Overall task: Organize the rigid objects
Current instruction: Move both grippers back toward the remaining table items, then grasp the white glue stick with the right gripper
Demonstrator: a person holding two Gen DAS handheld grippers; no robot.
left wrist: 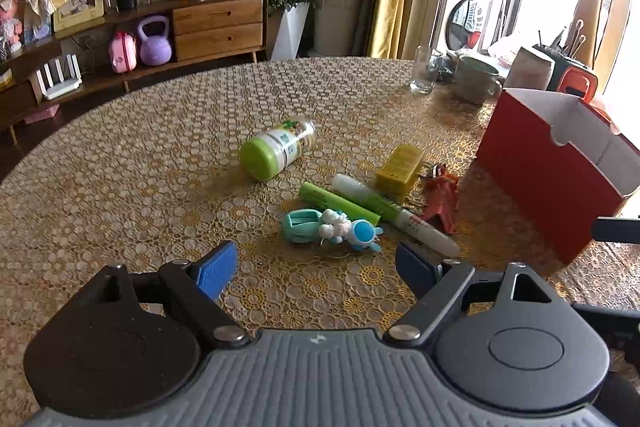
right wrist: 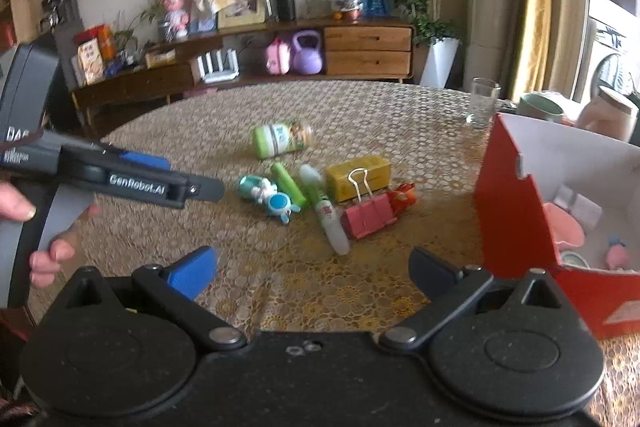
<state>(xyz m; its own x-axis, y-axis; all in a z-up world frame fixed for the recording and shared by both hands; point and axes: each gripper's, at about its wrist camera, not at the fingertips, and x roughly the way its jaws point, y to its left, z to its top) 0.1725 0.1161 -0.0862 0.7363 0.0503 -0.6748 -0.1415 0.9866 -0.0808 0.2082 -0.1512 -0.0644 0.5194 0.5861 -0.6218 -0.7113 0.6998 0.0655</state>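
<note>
A small heap lies mid-table: a green-capped bottle (left wrist: 276, 151) on its side, a yellow box (left wrist: 400, 167), a green tube (left wrist: 338, 201), a white marker (left wrist: 396, 215) and a teal and blue toy (left wrist: 332, 227). The right wrist view adds a pink binder clip (right wrist: 368, 217) and a red toy (right wrist: 404, 197). My left gripper (left wrist: 316, 269) hovers open just short of the teal toy, nothing between its pads. My right gripper (right wrist: 314, 275) is open and empty, nearer than the marker (right wrist: 326, 215). The left gripper (right wrist: 176, 175) shows at the left of that view.
A red open box (right wrist: 516, 195) stands at the right, with pink and white items inside. Behind it are a glass (left wrist: 426, 75), a green mug (left wrist: 476, 79) and a utensil holder (left wrist: 560, 63). A person's hand (right wrist: 44, 255) holds the left gripper. The patterned tablecloth (left wrist: 140, 167) covers a round table.
</note>
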